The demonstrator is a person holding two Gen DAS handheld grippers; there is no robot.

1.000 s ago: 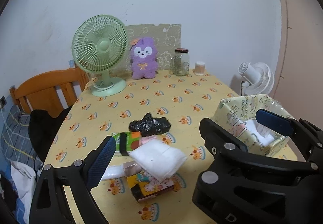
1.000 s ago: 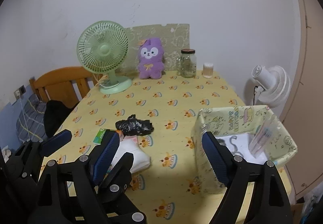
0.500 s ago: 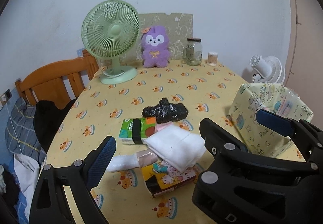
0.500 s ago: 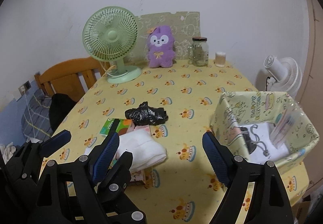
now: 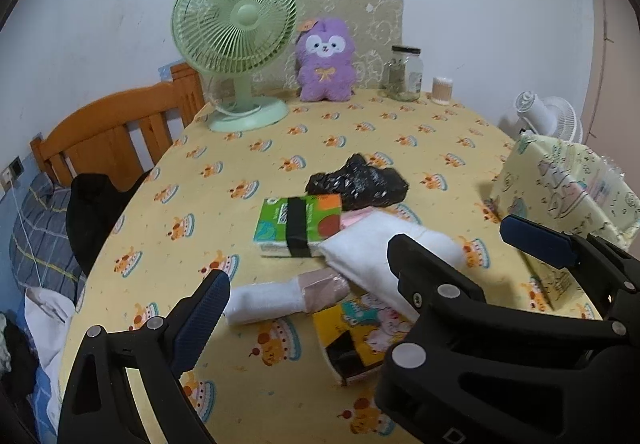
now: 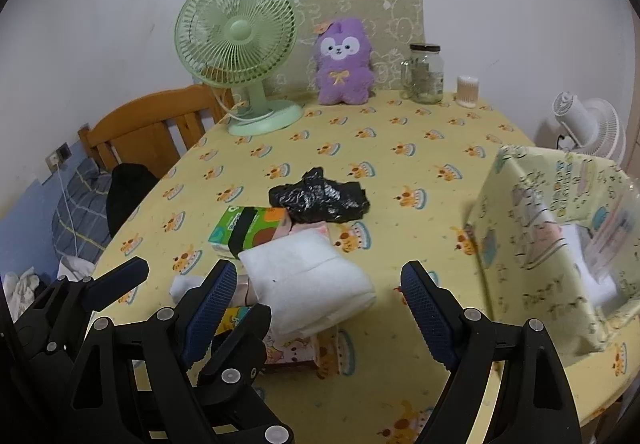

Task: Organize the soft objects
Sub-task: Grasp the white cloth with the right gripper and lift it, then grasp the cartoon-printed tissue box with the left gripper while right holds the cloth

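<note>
While both of your grippers hover over the near edge of the yellow cake-print tablecloth (image 6: 400,148), the pile of soft goods waits at centre frame. Your right gripper (image 6: 318,308) stands with its blue-padded jaws spread wide and empty; your left gripper (image 5: 360,260) is likewise spread, pinching nothing.

Directly ahead of the right gripper, between its two fingers in the right wrist view, lies the plump white folded cloth pad (image 6: 308,280). Its long axis runs from upper left to lower right of that frame, roughly across the line of the fingers. It rests partly on the flat cartoon-print yellow packet (image 5: 360,336) and touches the green-and-orange tissue pack with the black band (image 5: 298,222). Behind these sits the crumpled black plastic bag (image 6: 320,198).

In the left wrist view, a rolled white cloth with a beige taped end (image 5: 286,294) lies just beyond the left finger, long axis near level across the frame.

At the right edge of both frames stands the open yellow printed fabric box (image 6: 532,228), well apart from the pile and nearer your right hand.

By this reading, the right gripper is the better placed for the white pad, which calls for a forward and downward reach.
</note>
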